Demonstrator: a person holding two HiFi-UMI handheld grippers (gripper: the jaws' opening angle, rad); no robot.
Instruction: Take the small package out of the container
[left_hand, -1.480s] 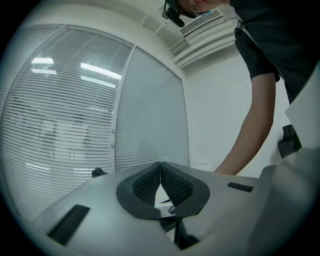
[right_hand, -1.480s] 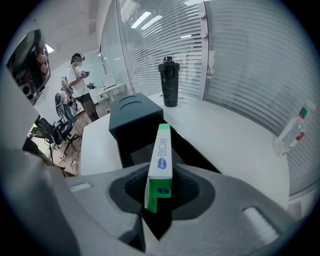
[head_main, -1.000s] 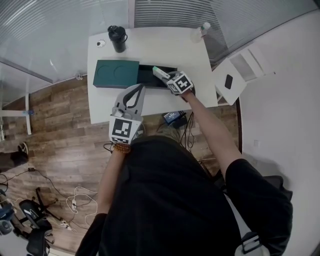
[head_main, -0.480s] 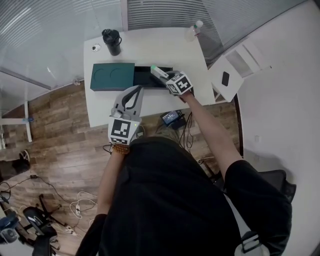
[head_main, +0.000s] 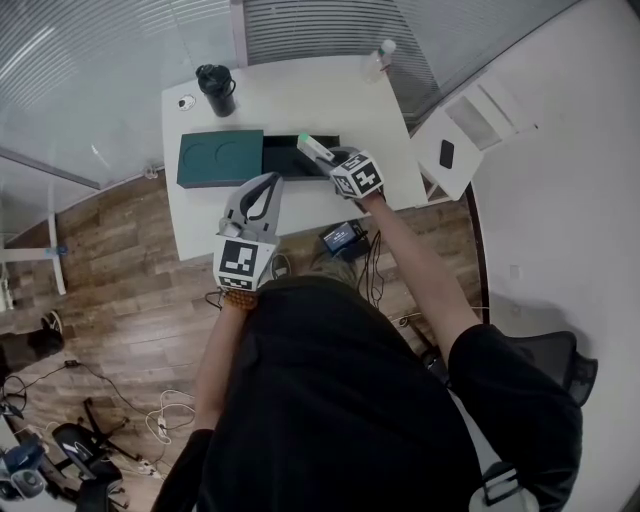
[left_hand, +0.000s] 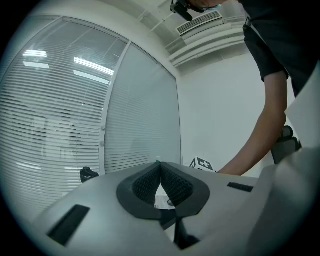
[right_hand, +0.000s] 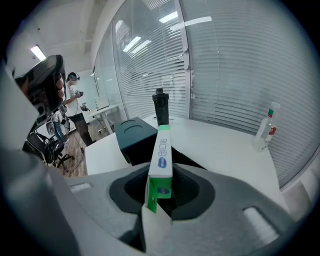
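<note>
1. White desk (head_main: 300, 90) below window blinds carries the dark green container (head_main: 222, 158), its open tray (head_main: 285, 160) toward 3 o'clock.
2. Right gripper (head_main: 333, 160): jaws clamped on the small package (head_main: 314, 148), just over the tray; lifting-out seems nearly done.
3. Left gripper (head_main: 266, 185): jaws together, empty, at 6 o'clock by the near edge.
4. Next, the package likely needs carrying clear; bare desk lies at 12 o'clock, between the mug (head_main: 216, 88) and the bottle (head_main: 377, 60).

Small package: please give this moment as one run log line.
right gripper: shut on small package | left gripper: shut | container: open, on table
</note>
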